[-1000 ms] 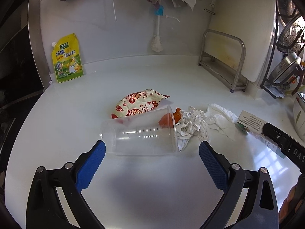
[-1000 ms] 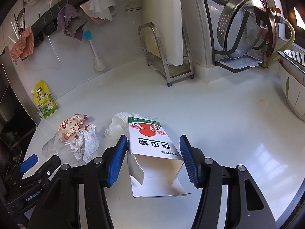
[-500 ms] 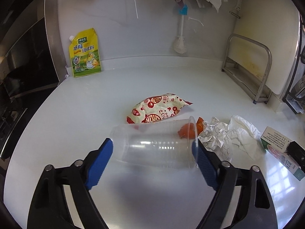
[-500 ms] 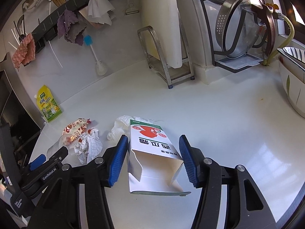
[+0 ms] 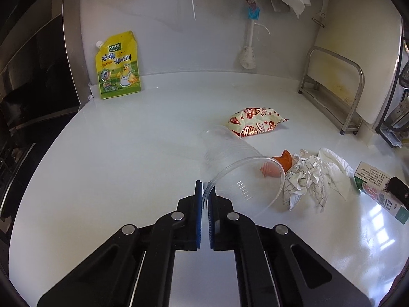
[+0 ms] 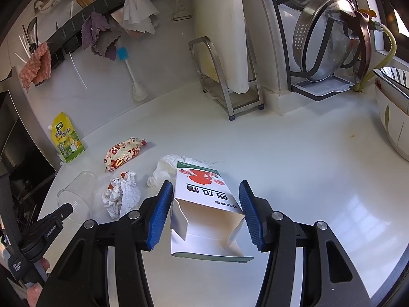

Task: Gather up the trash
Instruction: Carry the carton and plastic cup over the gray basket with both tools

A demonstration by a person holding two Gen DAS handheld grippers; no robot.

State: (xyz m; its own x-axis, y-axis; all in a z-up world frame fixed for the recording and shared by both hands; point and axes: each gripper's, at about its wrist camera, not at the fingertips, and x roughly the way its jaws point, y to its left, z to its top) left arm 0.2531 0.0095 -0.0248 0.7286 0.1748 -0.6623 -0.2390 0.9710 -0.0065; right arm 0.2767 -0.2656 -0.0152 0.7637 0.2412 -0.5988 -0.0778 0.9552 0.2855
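On the white desk [image 5: 115, 166] a clear plastic cup [image 5: 237, 163] lies on its side, far of it a red-patterned snack bag [image 5: 255, 125], right of it crumpled paper [image 5: 306, 179] (over something orange), white tissue [image 5: 334, 163] and an open carton [image 6: 207, 204].

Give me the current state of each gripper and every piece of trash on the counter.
Left gripper: shut on the cup rim.
Right gripper: open, astride the carton.
Cup: on its side, rim pinched.
Carton: lying flat, near end open, not gripped.
Snack bag: lying flat, untouched.
Crumpled paper: loose beside the cup mouth.
Tissue: wadded, loose.
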